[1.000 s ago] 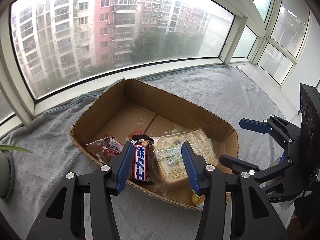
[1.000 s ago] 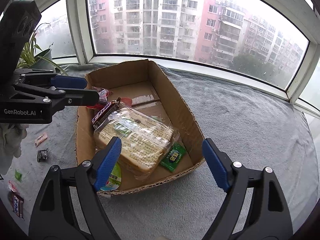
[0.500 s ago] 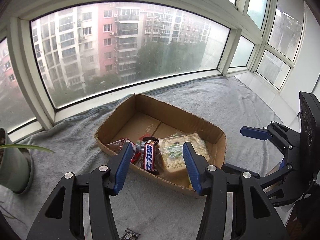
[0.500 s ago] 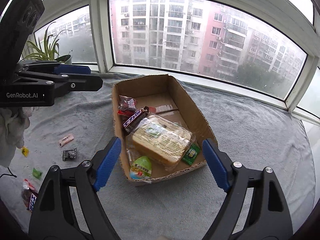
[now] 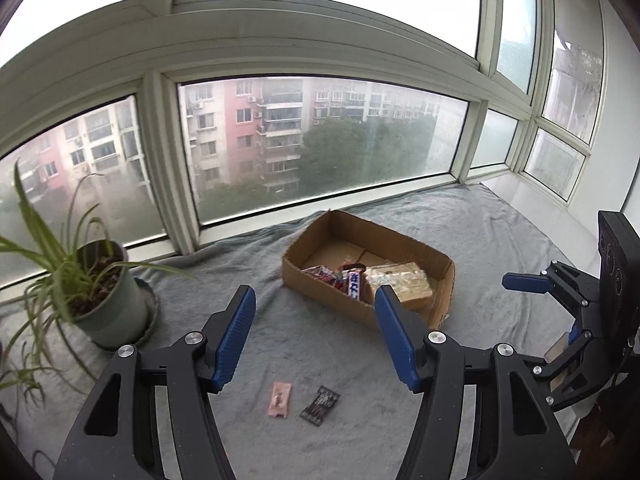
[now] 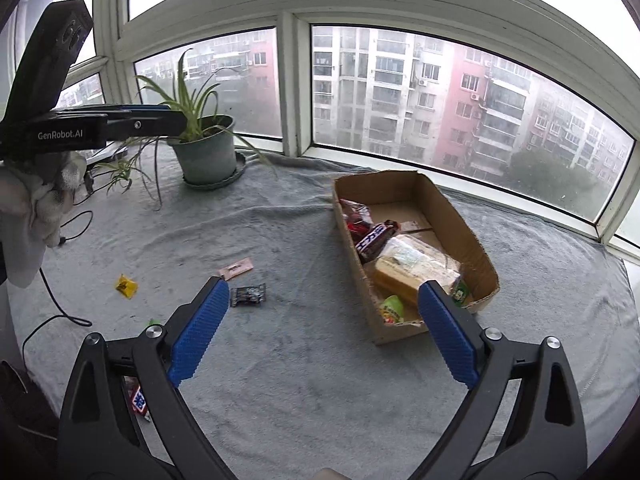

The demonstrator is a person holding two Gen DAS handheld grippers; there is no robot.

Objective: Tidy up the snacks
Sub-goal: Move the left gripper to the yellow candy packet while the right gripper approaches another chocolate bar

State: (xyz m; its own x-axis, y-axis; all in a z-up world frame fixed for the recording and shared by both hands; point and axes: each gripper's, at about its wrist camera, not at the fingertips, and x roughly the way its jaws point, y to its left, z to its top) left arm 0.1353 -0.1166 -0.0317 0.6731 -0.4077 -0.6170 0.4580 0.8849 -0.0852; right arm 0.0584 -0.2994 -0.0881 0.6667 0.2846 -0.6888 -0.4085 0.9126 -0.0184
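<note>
A shallow cardboard box point(image 5: 440, 256) point(image 6: 448, 204) sits on the grey blanket. It holds a wrapped bread loaf point(image 5: 400, 280) point(image 6: 416, 264), a Snickers bar point(image 5: 354, 284) point(image 6: 374, 240), a red packet point(image 6: 354, 216) and small green packets point(image 6: 392, 308). Loose on the blanket lie a pink sachet point(image 5: 279, 399) point(image 6: 236, 268), a black sachet point(image 5: 320, 405) point(image 6: 249, 295), a yellow candy point(image 6: 126, 286) and another bar point(image 6: 138, 400). My left gripper point(image 5: 314, 336) is open and empty, above the sachets. My right gripper point(image 6: 322, 332) is open and empty, left of the box.
A potted spider plant point(image 5: 100, 292) point(image 6: 204, 148) stands at the left by the window. A black cable point(image 6: 52, 312) trails on the blanket's left side. Windows bound the far edge. The right gripper shows in the left wrist view point(image 5: 560, 292).
Both grippers have pulled back and up from the box, the views swinging left. The loose sachets and the plant have come into view. Both stayed open.
</note>
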